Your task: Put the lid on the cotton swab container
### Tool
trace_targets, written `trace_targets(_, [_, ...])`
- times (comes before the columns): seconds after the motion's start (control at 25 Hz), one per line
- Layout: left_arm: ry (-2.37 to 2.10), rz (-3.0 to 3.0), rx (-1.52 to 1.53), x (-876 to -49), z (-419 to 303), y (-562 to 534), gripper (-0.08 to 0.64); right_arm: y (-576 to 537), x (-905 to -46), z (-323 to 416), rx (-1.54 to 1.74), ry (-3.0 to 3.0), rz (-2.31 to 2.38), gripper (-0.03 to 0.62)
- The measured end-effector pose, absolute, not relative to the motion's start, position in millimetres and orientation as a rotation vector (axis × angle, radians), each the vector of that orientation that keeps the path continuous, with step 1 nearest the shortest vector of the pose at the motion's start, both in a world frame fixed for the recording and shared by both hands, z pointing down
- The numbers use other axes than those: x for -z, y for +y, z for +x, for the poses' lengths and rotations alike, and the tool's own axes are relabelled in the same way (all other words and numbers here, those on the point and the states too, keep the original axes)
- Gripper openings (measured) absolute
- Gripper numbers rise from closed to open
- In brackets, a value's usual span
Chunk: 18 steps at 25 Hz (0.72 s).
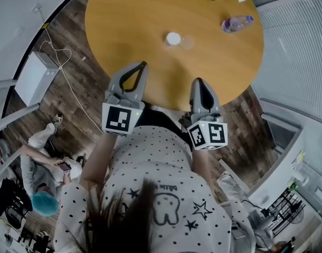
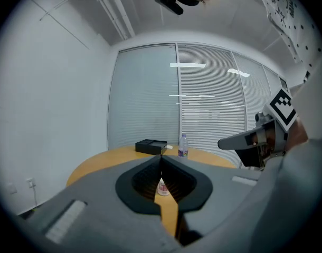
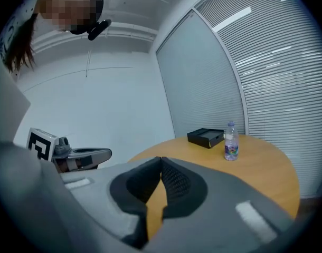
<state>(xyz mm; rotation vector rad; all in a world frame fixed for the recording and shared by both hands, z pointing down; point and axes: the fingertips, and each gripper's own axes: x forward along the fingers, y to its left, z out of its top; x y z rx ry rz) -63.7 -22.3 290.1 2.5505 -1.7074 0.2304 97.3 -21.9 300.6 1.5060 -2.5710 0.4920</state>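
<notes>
Cotton swab container (image 1: 173, 38), upper centre of the head view on the table (image 1: 129, 30), carries a reddish label too small to read. Left gripper (image 1: 143, 64) and right gripper (image 1: 197, 80), at mid-frame below it and well apart from it, are fully closed and empty.

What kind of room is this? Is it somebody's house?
Most likely an office meeting room, not a house. There is a big round wooden table, a long wall of window blinds behind it, and a water bottle lying on the table.
</notes>
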Motion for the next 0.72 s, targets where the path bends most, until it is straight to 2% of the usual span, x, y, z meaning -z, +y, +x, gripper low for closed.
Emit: trace_targets(0.72, [-1.723, 2.489, -0.267, -315.2, -64.9, -54.3, 0.011, -51.7, -324.1, 105.7, -0.574, -2.536, 1.485, 0.005])
